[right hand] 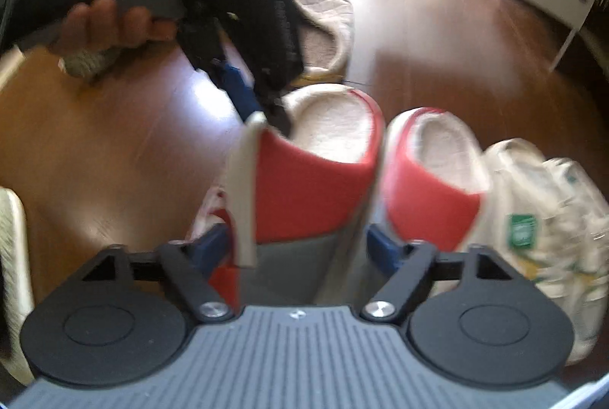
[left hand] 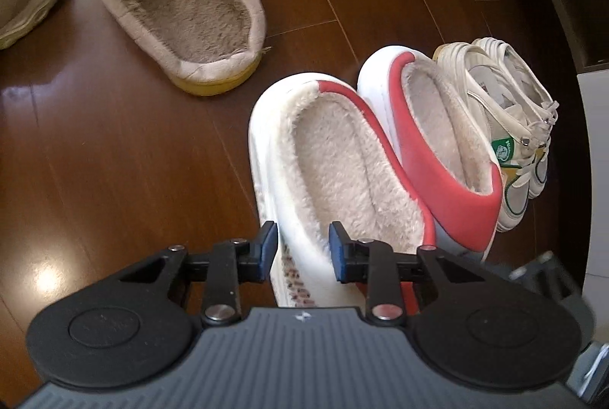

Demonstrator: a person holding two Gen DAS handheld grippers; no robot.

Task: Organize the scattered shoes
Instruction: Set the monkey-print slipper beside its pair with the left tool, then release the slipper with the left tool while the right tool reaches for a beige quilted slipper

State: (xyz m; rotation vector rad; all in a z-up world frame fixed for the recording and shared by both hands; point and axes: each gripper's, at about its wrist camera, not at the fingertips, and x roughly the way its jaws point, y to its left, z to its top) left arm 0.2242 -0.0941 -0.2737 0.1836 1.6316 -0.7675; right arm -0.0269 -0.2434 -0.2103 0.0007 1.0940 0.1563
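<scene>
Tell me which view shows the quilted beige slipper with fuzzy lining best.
Left wrist view: the quilted beige slipper lies almost whole and sharp on the wooden floor. Right wrist view shows it blurred, partly hidden behind the left gripper.

no text can be read; sneaker bears a green label (illegible)

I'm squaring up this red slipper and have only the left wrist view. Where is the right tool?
Observer: The right tool straddles the toe end of the same red slipper, one finger on each side.
Operator: Is the neighbouring slipper in its way?
Observer: One pad sits in the gap between that toe and the second red slipper.
Operator: Is it clamped on?
Observer: The pads lie close to the toe's sides, but blur hides whether they press.
</scene>
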